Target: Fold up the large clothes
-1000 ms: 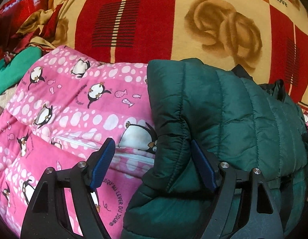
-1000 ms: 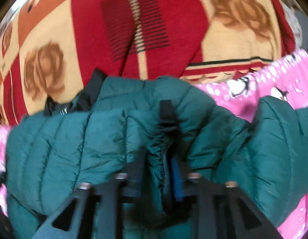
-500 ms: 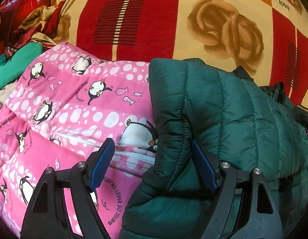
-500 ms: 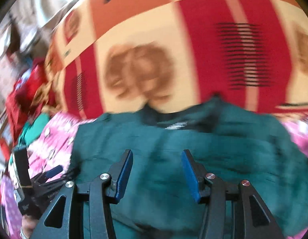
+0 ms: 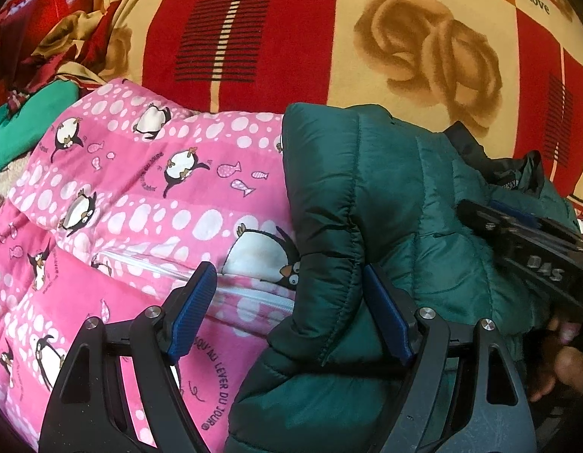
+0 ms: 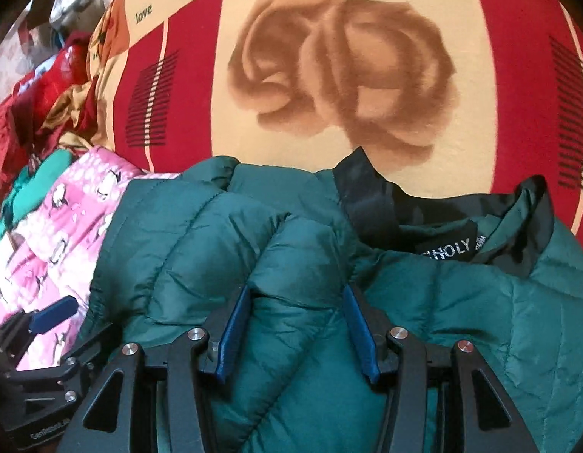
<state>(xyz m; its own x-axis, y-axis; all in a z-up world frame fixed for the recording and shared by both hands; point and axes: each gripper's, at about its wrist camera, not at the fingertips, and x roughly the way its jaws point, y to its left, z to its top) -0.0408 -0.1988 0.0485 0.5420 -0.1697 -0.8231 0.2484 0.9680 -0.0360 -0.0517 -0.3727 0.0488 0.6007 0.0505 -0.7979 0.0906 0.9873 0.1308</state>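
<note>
A dark green quilted puffer jacket [image 5: 397, 196] lies partly folded on a pink penguin-print quilt [image 5: 140, 196]. In the right wrist view the jacket [image 6: 223, 249] shows its black collar and label [image 6: 446, 245] at the far side. My left gripper [image 5: 291, 313] is open, straddling the jacket's left folded edge over the quilt. My right gripper [image 6: 295, 324] is open with a puffy fold of the jacket between its blue pads. The right gripper also shows in the left wrist view [image 5: 525, 241], and the left one shows in the right wrist view [image 6: 53, 317].
A red and cream blanket [image 5: 291, 37] with rose prints covers the bed behind the jacket. A heap of red, gold and green clothes [image 5: 34, 75] lies at the far left. The pink quilt [image 6: 61, 226] extends left of the jacket.
My right gripper let go of the jacket fold it held, opened, swung left and came down over the jacket near the collar. My left gripper stayed open at the jacket's left edge.
</note>
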